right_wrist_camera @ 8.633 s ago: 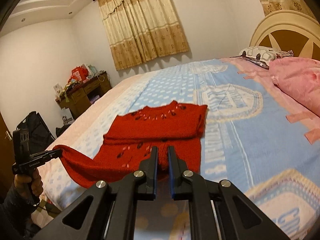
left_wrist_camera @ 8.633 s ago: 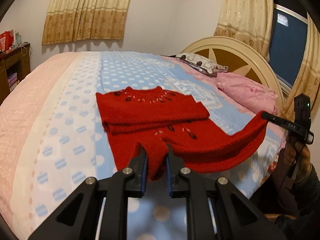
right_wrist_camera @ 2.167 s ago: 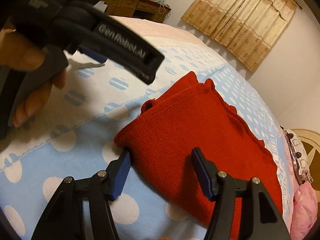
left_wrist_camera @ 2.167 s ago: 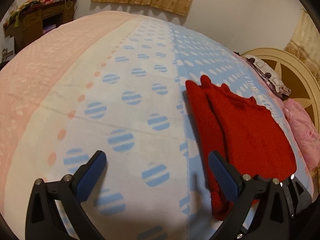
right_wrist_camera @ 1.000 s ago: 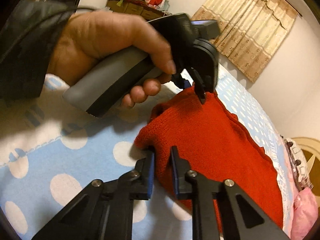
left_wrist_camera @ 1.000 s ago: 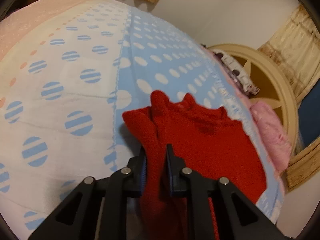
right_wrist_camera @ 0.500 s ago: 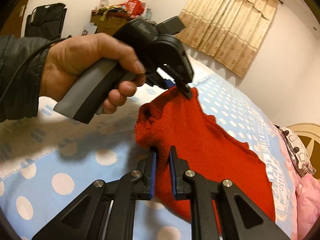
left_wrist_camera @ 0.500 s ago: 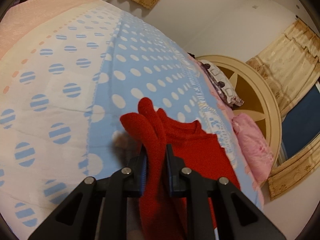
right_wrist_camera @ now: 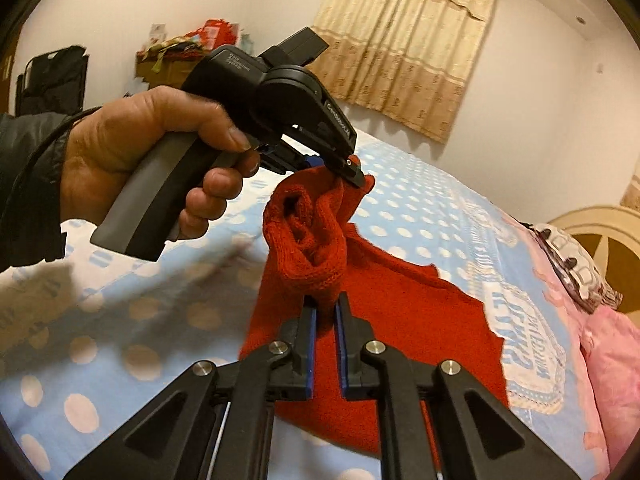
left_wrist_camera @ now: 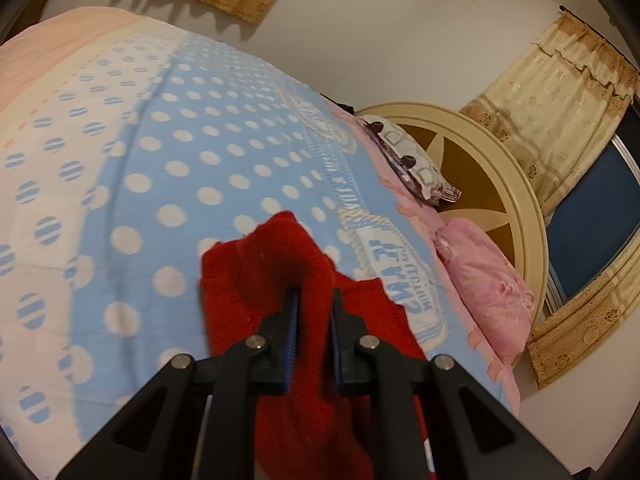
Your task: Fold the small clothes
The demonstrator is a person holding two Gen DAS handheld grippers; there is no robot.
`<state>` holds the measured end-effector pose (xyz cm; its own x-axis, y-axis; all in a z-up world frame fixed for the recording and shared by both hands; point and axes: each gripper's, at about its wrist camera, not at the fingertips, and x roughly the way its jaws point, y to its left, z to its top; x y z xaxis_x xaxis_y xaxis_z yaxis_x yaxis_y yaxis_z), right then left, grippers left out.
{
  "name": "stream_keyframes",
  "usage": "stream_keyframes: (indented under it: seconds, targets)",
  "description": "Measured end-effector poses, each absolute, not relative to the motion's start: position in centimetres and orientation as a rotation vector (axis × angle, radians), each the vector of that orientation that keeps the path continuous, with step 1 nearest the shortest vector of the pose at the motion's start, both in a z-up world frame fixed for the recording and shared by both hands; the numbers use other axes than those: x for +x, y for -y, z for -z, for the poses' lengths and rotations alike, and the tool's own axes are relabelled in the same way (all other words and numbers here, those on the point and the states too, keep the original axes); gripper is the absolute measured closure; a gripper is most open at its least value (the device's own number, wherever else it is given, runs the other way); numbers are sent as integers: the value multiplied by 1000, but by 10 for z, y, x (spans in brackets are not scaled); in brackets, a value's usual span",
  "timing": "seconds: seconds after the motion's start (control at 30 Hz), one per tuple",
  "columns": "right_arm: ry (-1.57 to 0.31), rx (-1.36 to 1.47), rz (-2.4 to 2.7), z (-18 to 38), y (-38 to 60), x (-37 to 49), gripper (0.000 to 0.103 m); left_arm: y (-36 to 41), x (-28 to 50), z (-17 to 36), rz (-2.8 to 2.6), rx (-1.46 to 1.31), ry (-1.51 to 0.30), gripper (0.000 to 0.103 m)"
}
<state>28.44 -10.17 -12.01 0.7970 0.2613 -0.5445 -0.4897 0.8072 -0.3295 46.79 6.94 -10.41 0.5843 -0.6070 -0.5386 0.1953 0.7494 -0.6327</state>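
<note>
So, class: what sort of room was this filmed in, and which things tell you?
A home bedroom: a bed under a polka-dot blanket, pillows against a rounded headboard, and curtains.

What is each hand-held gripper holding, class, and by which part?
Both hold the red sweater. The left hand-held gripper and the right hand-held gripper each pinch a bunched edge of its folded end, lifted off the bed.

Coarse red knit sweater (right_wrist_camera: pixel 400 320); matt black plastic tongs (right_wrist_camera: pixel 325 312) with blue pads (right_wrist_camera: pixel 310 344); soft cotton bedspread (left_wrist_camera: pixel 180 140).
</note>
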Motion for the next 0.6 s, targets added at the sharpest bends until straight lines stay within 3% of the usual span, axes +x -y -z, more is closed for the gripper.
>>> stream_keyframes:
  seconds: [0.6]
  targets:
    - [-567,-342,-266,118,186,300,96,33,499,112,578,-513,-885,93]
